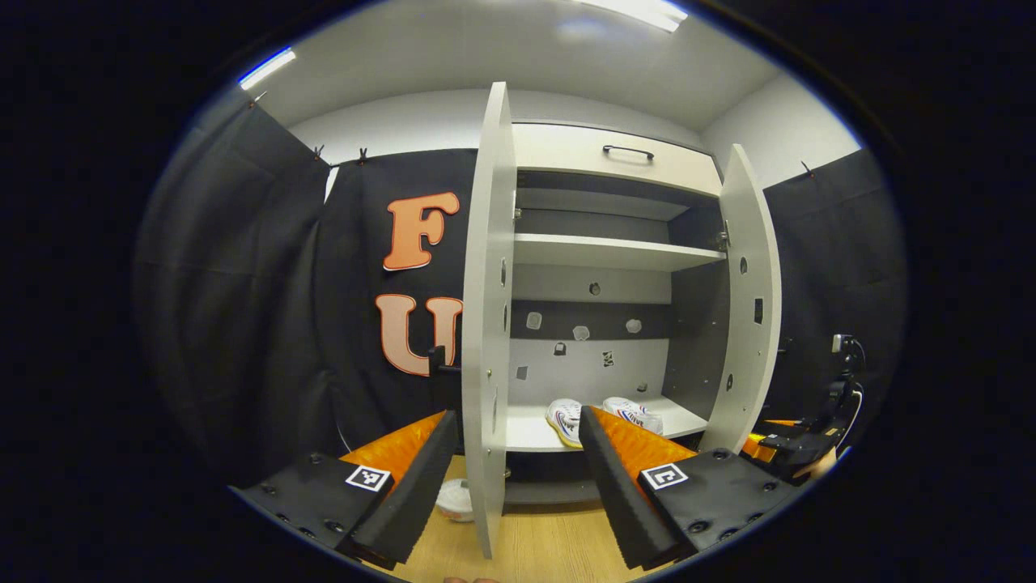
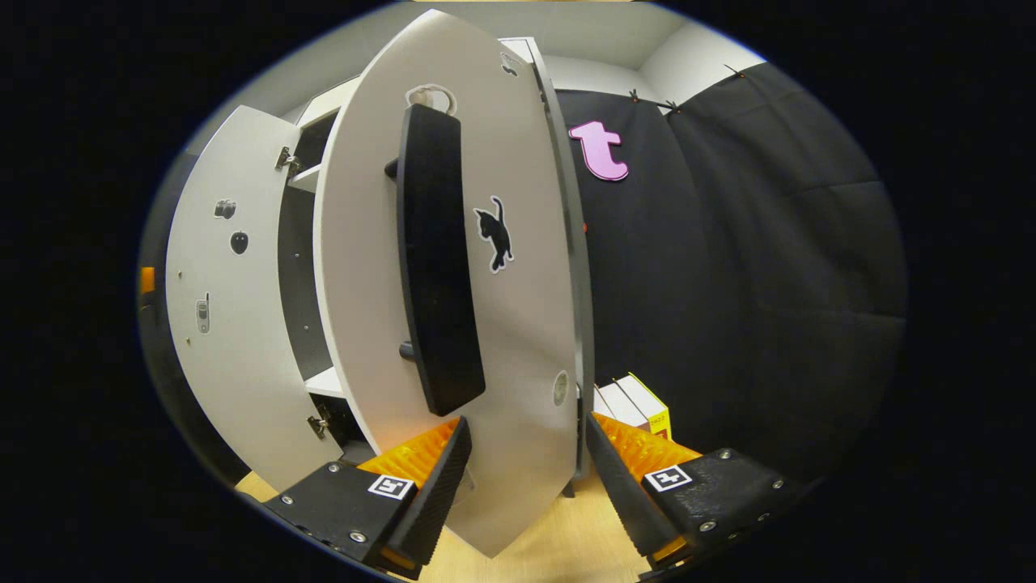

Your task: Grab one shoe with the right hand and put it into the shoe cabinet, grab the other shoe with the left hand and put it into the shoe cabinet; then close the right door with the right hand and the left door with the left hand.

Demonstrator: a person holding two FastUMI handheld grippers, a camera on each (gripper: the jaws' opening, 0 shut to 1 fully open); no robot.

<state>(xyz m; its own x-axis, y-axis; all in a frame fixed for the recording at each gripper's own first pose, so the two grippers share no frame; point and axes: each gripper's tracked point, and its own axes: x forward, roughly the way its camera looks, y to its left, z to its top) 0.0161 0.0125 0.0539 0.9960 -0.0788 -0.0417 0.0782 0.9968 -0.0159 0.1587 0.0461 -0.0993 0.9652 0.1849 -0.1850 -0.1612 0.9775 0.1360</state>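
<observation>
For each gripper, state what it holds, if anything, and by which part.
Neither holds anything. The left gripper is open astride the left door's free edge; the right gripper is open at the right door's outer face, below its handle.

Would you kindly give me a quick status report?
Left gripper open, straddling left door edge. Right gripper open at right door. Both shoes shelved. Doors open.

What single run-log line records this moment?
shoes: in cabinet | left door: open | right door: open, between right gripper jaws | left gripper: open
</observation>
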